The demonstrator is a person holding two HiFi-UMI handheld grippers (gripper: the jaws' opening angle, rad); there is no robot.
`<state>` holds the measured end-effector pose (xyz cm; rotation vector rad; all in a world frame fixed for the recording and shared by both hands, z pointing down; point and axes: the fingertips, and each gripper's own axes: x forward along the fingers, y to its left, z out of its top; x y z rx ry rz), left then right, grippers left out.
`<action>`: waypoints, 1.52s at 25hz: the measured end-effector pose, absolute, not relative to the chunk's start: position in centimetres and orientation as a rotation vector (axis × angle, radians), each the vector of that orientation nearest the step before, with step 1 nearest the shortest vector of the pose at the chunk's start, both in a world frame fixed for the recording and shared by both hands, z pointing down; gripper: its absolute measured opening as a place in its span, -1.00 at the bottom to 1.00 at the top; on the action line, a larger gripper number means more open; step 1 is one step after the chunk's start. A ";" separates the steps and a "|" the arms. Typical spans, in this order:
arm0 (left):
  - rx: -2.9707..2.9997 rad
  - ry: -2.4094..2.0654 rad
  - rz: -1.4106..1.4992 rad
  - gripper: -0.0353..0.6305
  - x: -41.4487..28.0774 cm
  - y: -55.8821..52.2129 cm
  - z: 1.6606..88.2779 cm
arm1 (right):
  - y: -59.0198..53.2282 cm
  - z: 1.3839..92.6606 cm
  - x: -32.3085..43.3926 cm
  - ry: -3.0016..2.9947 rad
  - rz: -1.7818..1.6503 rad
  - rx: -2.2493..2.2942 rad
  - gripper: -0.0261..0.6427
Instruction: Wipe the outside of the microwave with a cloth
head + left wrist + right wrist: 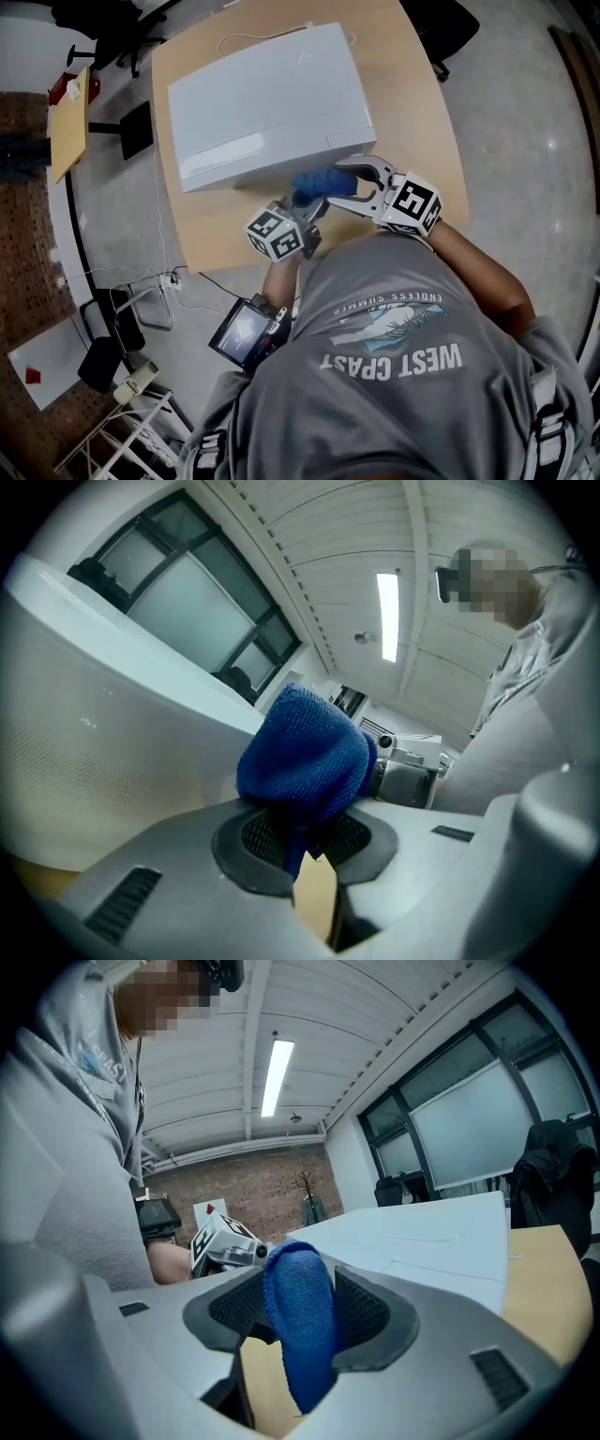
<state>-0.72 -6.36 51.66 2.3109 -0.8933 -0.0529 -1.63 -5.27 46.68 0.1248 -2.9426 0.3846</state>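
Surface [427, 103]: a light wood top filling the upper middle of the head view. The white microwave [272, 103] sat on it and took up most of the upper centre. Nothing visible braced it, so a hard sideways wipe could probably have slid it across the top.

Left gripper [314, 208], at frame centre: fingers nearly together, pinching a bunched end of the blue cloth [319, 180].

Right gripper [339, 184], just to the right of it: fingers spread wide. The cloth hung loosely between the pads and was not clamped, as far as its own view showed.

The cloth was held in the air between the two grippers, just below the microwave's lower right corner and not touching the casing.

Risks as I read them:
- The left pinch was the only hold. A tug or snag on the casing could have pulled the cloth free and dropped it on the surface.
- The cloth was wadded up, so its contact patch would be small and wiping patchy.
- With so little cloth ahead of the fingers, hard plastic could have scraped the white shell instead of fabric.
- Closing the right fingers off-centre could have missed the hanging fold.
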 end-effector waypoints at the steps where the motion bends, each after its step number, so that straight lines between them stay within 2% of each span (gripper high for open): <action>1: 2.327 -0.876 -0.045 -0.70 -0.5 -6.2 51.3 | -5.2 46.5 -1.7 -2.949 0.387 0.120 -0.26; 7: 2.393 -0.834 -0.042 -0.70 -0.4 -5.4 49.1 | -4.7 44.7 -2.0 -3.013 0.395 0.109 -0.28; 8: 2.405 -0.825 -0.045 -0.70 -0.4 -5.3 48.8 | -4.7 44.4 -2.0 -3.024 0.388 0.114 -0.42; 10: 2.435 -0.814 -0.058 -0.70 -0.4 -5.0 48.2 | -4.6 43.8 -2.0 -3.045 0.384 0.120 -0.54; 13: 2.494 -0.818 -0.076 -0.70 -0.6 -4.7 46.9 | -4.5 42.6 -1.8 -3.077 0.368 0.121 -0.61; 21: 2.636 -0.934 -0.048 -0.70 -2.8 -4.3 44.2 | -5.1 39.1 -1.0 -3.159 0.319 0.190 -0.63; 30: 2.586 -1.312 -0.038 -0.73 -10.2 -4.1 42.2 | -9.9 36.5 2.9 -3.223 0.371 0.467 -0.64; 38: 2.703 -1.346 0.042 -0.75 -15.2 -4.7 39.7 | -13.1 34.9 2.6 -3.240 0.336 0.621 -0.64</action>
